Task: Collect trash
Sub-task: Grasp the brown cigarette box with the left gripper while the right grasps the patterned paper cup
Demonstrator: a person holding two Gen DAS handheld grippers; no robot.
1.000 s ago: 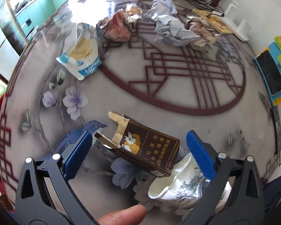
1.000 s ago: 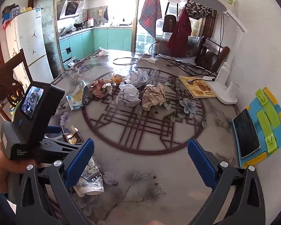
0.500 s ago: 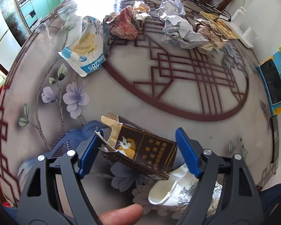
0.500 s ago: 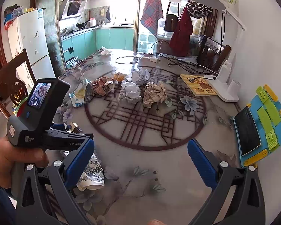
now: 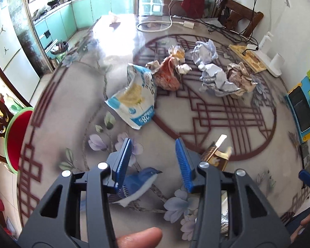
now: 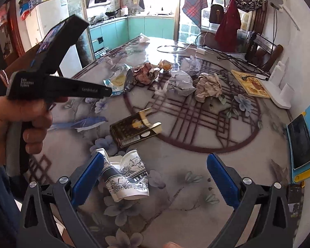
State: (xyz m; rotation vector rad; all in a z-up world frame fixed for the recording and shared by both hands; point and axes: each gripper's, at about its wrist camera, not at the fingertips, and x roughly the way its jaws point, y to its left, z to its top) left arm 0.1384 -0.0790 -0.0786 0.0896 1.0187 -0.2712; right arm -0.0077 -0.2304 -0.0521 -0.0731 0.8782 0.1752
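Left wrist view: left gripper [image 5: 153, 157] narrowed, jaws just closed inward, nothing between the pads; brown cigarette box [image 5: 216, 155] just right of it, outside the fingers, lying on the table [image 5: 72, 95].

Right wrist view: right gripper [image 6: 155, 173] spread wide, empty; crushed paper cup [image 6: 126, 177] near its left pad, just this side of the box [image 6: 132, 131].

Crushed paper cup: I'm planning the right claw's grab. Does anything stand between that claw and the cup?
Nothing visible does. The cup lies by the left finger of the open right claw; the brown box lies beyond it.
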